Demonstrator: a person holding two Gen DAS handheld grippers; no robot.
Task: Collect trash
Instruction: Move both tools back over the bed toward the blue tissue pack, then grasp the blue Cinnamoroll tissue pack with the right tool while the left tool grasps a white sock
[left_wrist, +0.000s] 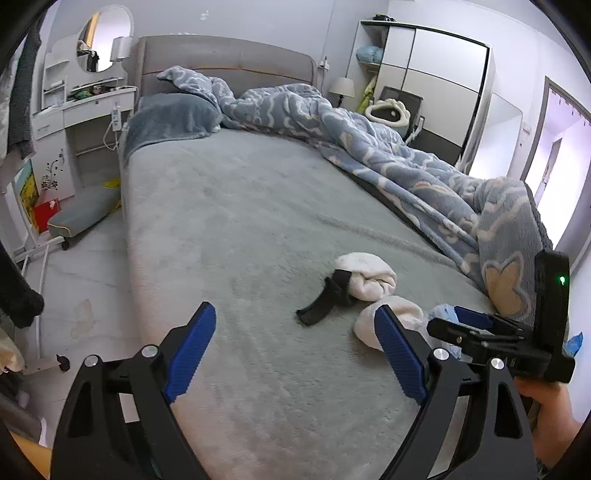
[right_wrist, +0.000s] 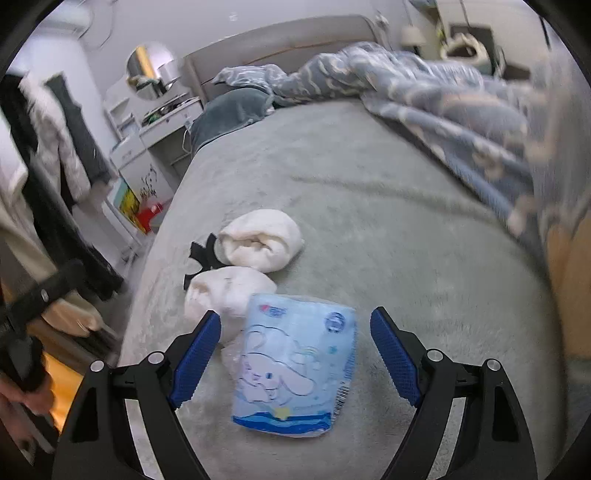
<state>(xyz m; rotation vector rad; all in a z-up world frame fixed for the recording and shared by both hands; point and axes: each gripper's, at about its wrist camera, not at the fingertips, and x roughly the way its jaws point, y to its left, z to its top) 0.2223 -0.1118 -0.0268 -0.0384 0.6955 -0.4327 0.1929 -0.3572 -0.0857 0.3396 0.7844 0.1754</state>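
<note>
A: Start at the claws. How do they stand?

B: The right gripper (right_wrist: 295, 325) is spread wide and grips nothing. A light blue plastic packet (right_wrist: 295, 369) printed with a cartoon dog lies flat on the bed (right_wrist: 406, 258) between the blue pads (right_wrist: 195, 358), touching neither.

A: And the other one?

B: The left gripper (left_wrist: 295, 325) is also wide open, over bare grey-green cover, with nothing between its fingers. From its camera the right gripper (left_wrist: 498, 332) shows at the right edge, a hand (left_wrist: 550, 417) beneath it.

A: What lies just past the packet?

B: A white rolled sock (right_wrist: 229, 299) touches the packet's upper left corner. A second white roll (right_wrist: 262, 240) sits just behind it. A black strap (left_wrist: 325, 302) lies against both, on their left.

A: Further out?

B: A crumpled blue blanket (left_wrist: 406, 162) with pale cloud shapes runs along the right side of the bed up to the grey headboard (left_wrist: 229, 59). A white dressing table (left_wrist: 85, 107) with a round mirror (left_wrist: 103, 40) stands left of the bed, and a wardrobe (left_wrist: 436, 85) in the far right corner.
</note>
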